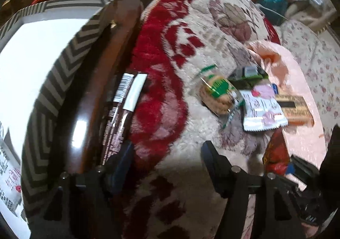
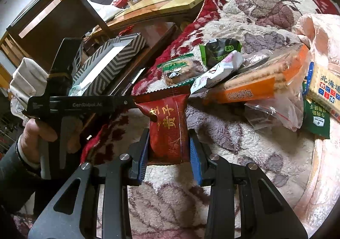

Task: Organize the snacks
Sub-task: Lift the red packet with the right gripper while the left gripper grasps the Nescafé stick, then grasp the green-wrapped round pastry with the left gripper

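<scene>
My right gripper is shut on a dark red snack packet with gold characters, held above the blanket. It also shows at the right of the left wrist view. My left gripper is open and empty over the red and cream blanket; it appears as a black tool in the right wrist view. A brown snack bar lies by the left finger against the wooden edge. A zigzag-patterned box with a white inside stands left. A green cookie pack and a white-pink packet lie ahead.
A pile of snacks sits on the blanket: a dark green packet, an orange biscuit pack, a clear bag, a cracker pack. A wooden table and chair stand behind. A pink cloth lies at right.
</scene>
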